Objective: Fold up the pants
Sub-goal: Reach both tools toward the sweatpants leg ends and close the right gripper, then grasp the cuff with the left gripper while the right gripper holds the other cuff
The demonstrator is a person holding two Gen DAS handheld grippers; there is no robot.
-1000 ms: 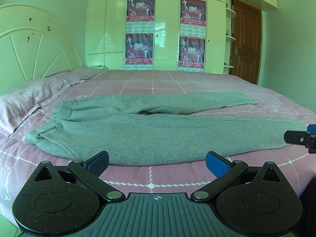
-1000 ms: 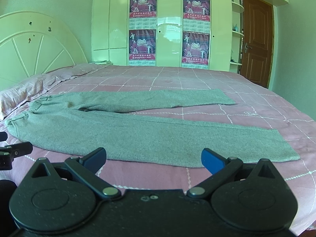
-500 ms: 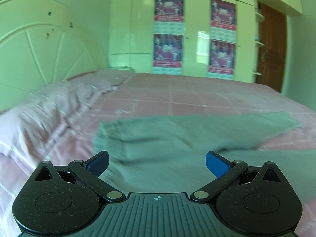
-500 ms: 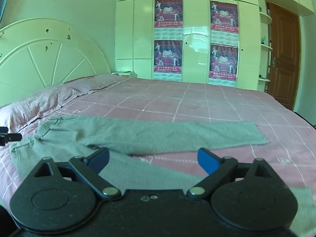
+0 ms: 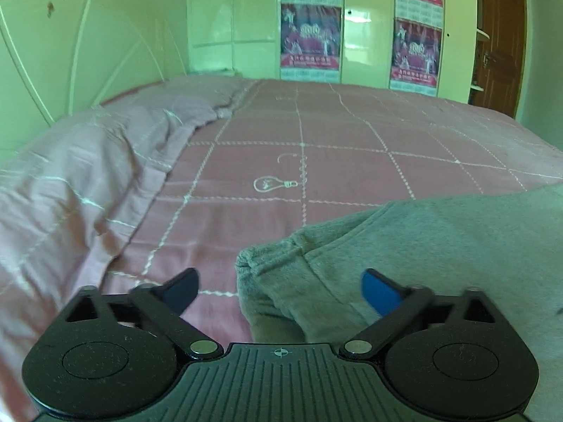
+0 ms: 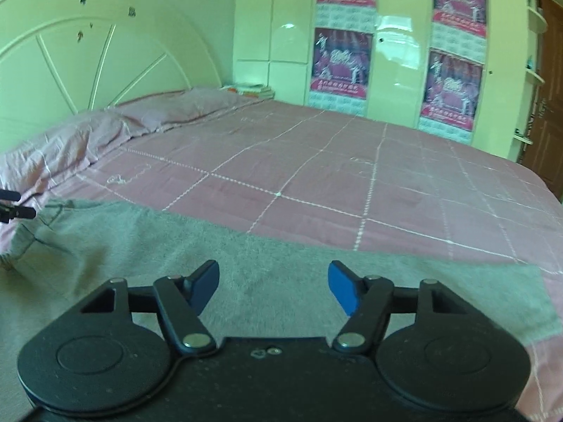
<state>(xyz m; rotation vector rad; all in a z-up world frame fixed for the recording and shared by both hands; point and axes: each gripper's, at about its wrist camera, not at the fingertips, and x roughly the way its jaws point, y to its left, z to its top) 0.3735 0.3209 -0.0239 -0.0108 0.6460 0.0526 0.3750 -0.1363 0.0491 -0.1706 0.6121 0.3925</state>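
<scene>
Grey sweatpants lie flat on the pink bed. In the left wrist view their waistband corner sits between my open blue fingers; my left gripper is low over it and holds nothing. In the right wrist view the far pant leg runs across the frame. My right gripper is open and empty just above the leg's middle. The left gripper's black tip shows at the left edge of the right wrist view, beside the waistband.
Pink quilted bedspread stretches beyond the pants. Pink pillows lie to the left by the white headboard. White wardrobe with posters stands behind the bed, and a brown door at the right.
Both grippers have moved forward and down over the bed. The left one has swung left to the waistband corner; the right one has come close over the far pant leg. Both stay open.
</scene>
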